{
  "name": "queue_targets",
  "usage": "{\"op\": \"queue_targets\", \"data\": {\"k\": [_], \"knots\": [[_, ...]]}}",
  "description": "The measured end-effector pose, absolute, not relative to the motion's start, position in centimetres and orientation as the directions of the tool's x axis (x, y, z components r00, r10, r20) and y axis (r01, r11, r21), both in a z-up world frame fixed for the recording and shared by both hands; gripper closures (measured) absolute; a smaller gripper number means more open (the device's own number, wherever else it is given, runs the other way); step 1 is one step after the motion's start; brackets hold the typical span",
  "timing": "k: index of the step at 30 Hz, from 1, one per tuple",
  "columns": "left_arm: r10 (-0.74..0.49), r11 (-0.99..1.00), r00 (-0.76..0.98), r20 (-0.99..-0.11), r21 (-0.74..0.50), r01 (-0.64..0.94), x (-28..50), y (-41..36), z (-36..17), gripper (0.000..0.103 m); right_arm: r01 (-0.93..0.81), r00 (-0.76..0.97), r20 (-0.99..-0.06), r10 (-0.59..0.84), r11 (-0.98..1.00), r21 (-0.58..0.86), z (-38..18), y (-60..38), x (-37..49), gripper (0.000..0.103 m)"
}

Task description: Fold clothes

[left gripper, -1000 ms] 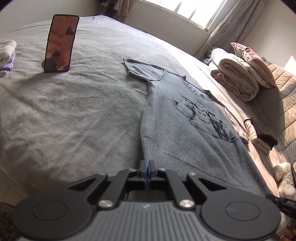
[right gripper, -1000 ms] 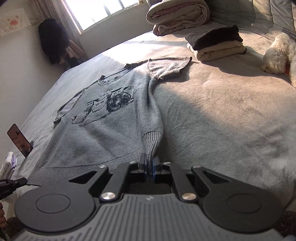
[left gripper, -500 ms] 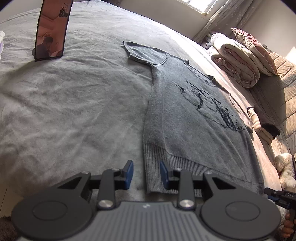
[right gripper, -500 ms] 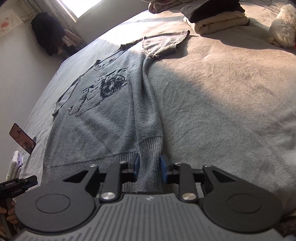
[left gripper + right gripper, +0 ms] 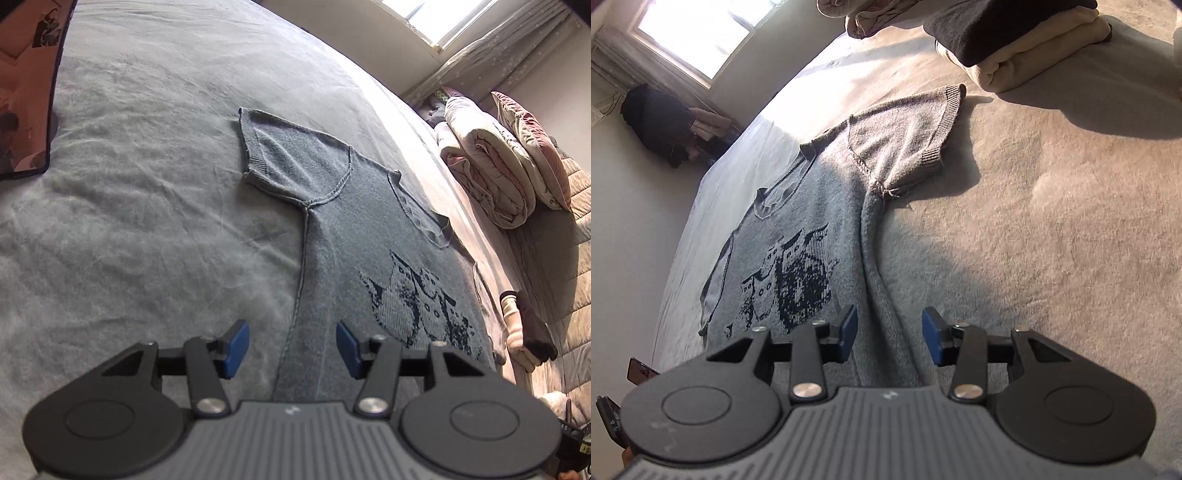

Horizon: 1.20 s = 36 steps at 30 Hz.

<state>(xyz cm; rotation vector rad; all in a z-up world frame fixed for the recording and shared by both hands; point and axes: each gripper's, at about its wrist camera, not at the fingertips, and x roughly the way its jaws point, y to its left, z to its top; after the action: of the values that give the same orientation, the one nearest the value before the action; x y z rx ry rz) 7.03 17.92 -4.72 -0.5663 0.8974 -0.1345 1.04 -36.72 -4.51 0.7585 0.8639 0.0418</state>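
In the left wrist view, the left gripper [image 5: 291,349] hangs over the left side seam of the grey short-sleeved knitted sweater with a dark printed picture [image 5: 354,236], which lies flat on the grey bedspread [image 5: 147,221]; its blue-padded jaws are opening and pinch nothing; a rolled pale quilt [image 5: 484,166] lies far right. In the right wrist view, the right gripper [image 5: 888,339] hovers over the sweater's right edge, jaws likewise opening with no cloth gripped; a folded stack of beige and black clothes [image 5: 1027,40] sits far right.
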Motion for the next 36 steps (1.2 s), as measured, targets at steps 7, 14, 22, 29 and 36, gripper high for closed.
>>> {"op": "queue_targets", "data": {"k": [7, 14, 22, 29, 36], "knots": [[-0.396, 0.769, 0.697, -0.598, -0.630, -0.104, 11.7, 18.5, -8.2, 0.050, 0.289, 0.749, -0.562, 0.351, 0.590, 0.754, -8.4, -39.1, 5.4, 0.060], [-0.406, 0.656, 0.778, -0.479, -0.746, -0.116, 14.1, 19.2, -9.7, 0.054, 0.240, 0.827, -0.460, 0.324, 0.536, 0.810, -10.0, -39.5, 7.6, 0.067], [-0.309, 0.677, 0.821, -0.479, -0.717, -0.163, 14.5, 18.7, -10.0, 0.100, 0.251, 0.867, -0.433, 0.249, 0.531, 0.809, -10.4, -40.7, 7.4, 0.096], [-0.194, 0.771, 0.830, -0.523, -0.604, -0.201, 14.8, 18.9, -8.6, 0.100, 0.291, 0.882, -0.451, 0.132, 0.599, 0.746, -9.4, -41.3, 6.8, 0.097], [-0.289, 0.738, 0.781, -0.553, -0.649, -0.187, 14.3, 20.2, -8.1, 0.083, 0.290, 0.847, -0.487, 0.213, 0.582, 0.760, -9.4, -40.8, 6.6, 0.085]]}}
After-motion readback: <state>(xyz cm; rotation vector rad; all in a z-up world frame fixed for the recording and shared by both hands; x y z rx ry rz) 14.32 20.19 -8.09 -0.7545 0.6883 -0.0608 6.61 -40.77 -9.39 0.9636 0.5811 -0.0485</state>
